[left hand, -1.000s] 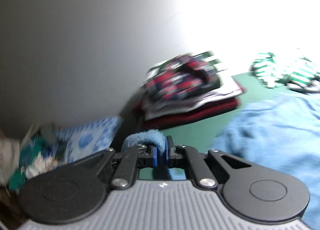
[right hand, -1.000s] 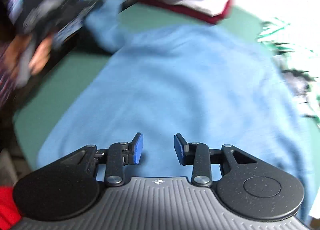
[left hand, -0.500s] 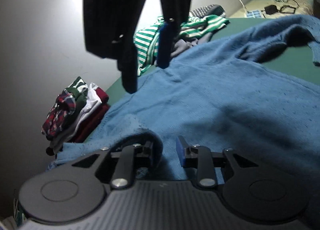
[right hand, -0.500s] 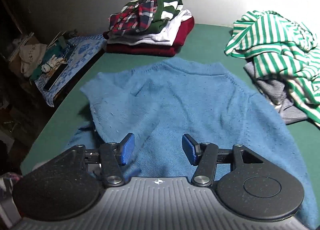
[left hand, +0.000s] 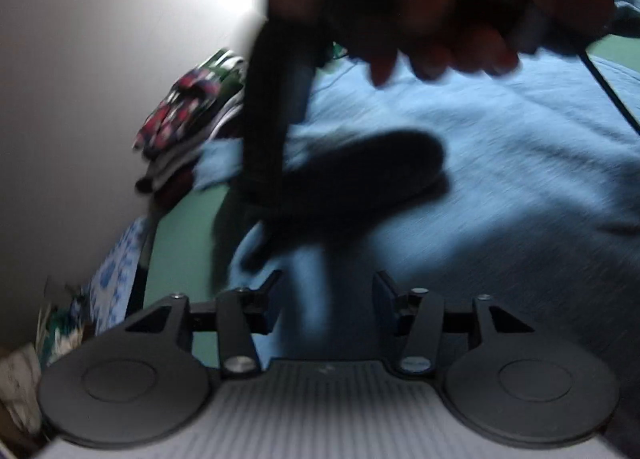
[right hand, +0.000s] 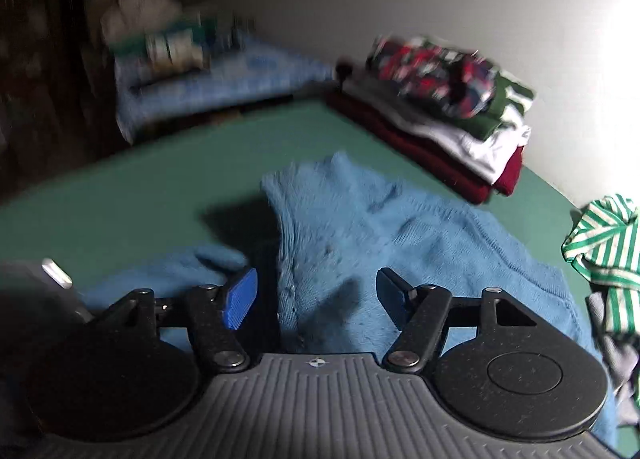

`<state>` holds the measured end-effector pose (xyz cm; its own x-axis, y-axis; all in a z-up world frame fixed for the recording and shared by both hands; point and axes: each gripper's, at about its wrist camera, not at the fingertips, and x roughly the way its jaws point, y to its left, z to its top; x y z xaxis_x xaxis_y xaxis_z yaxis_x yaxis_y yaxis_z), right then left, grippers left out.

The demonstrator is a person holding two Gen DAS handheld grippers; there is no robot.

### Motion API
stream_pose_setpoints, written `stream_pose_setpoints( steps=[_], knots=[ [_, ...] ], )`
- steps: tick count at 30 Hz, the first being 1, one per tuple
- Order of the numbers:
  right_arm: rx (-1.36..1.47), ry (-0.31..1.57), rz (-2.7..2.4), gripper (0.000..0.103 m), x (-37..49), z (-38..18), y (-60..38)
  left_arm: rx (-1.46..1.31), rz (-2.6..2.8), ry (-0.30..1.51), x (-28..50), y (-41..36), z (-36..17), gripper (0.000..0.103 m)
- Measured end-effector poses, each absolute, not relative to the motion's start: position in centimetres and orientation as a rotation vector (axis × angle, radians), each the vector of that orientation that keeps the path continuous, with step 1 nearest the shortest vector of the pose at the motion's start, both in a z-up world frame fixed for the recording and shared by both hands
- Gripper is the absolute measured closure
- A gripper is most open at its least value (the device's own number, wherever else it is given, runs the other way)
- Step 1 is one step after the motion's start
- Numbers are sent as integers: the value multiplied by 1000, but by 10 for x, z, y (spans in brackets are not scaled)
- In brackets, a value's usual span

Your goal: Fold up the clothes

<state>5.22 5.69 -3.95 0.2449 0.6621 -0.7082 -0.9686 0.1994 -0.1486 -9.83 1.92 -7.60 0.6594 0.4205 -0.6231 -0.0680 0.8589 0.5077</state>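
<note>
One light-blue knitted sweater (right hand: 400,243) lay spread on one green-covered bench (right hand: 160,179). One stack of folded clothes (right hand: 440,115) stood near the wall; it showed at least four layers: a dark-red one, a white one, a green one and a plaid one on top. One green-and-white striped garment (right hand: 604,243) lay crumpled at the right edge, with one grey garment (right hand: 612,343) under it. Two claws showed, one per view.
</note>
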Motion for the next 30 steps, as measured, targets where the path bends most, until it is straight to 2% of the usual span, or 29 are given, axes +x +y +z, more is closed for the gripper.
stream_pose_setpoints(
  steps=[1,2,4,7,10,13,16,18,19,20,23,24,26,27,28,30],
  knots=[
    [-662,579,1212,64,54,-44,60,458,299,810,-101,25,-75,47],
    [-619,608,1190,76,61,-43,58,444,307,811,-103,30,-74,46],
    [-486,675,1160,83,79,-36,47,416,313,806,-108,38,-71,43],
    [-292,740,1117,86,106,-20,16,401,336,795,-110,53,-72,37],
    [-129,760,1041,94,133,-8,-19,376,357,800,-102,71,-76,37],
    [29,781,953,94,153,-6,-54,341,355,824,-90,86,-80,37],
    [38,745,839,98,155,-7,-76,342,329,818,-81,88,-80,44],
    [60,716,765,99,156,-8,-88,337,313,822,-76,89,-80,54],
    [90,694,730,100,157,-8,-96,320,306,827,-74,89,-80,63],
    [121,673,695,101,158,-7,-105,305,302,833,-73,90,-79,73],
    [233,639,588,101,162,-6,-135,318,325,841,-73,85,-81,80],
    [248,678,585,96,166,-9,-141,317,330,842,-73,85,-81,80],
    [270,797,588,79,175,-22,-144,315,341,843,-74,84,-82,80],
    [285,857,597,60,177,-31,-144,319,349,844,-74,83,-82,80],
    [295,898,610,55,178,-38,-141,322,357,845,-74,82,-83,80],
    [297,934,661,55,172,-49,-127,329,372,847,-74,80,-83,80]
  ],
)
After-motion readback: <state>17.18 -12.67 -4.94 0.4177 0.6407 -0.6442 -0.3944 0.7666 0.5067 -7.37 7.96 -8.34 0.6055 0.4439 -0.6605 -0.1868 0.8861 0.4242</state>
